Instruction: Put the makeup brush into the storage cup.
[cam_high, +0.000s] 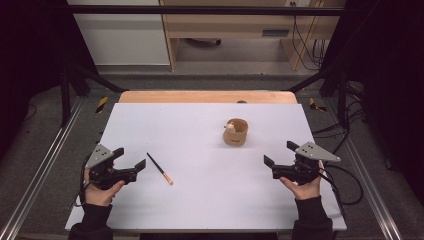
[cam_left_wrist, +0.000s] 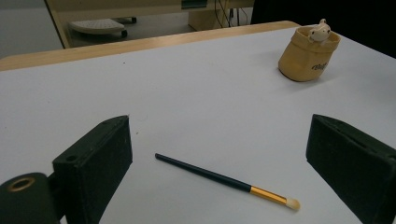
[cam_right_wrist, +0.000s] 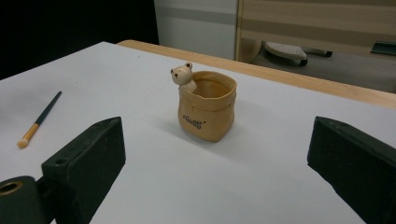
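On the white surface (cam_high: 210, 200) a slim brush (cam_high: 160, 169) with a dark handle and gold collar lies flat, its pale tip pointing toward five o'clock in the high view. The left tongs (cam_high: 131, 157) hover just beside it at nine o'clock, spread wide and gripping nothing; in the left gripper view the brush (cam_left_wrist: 224, 179) lies ahead between the jaws, untouched. A tan pot (cam_high: 235, 132) with a small bear on its rim stands upright at one o'clock from the brush, well apart. The right tongs (cam_high: 280, 154) hang at four o'clock of the pot, gaping wide and empty.
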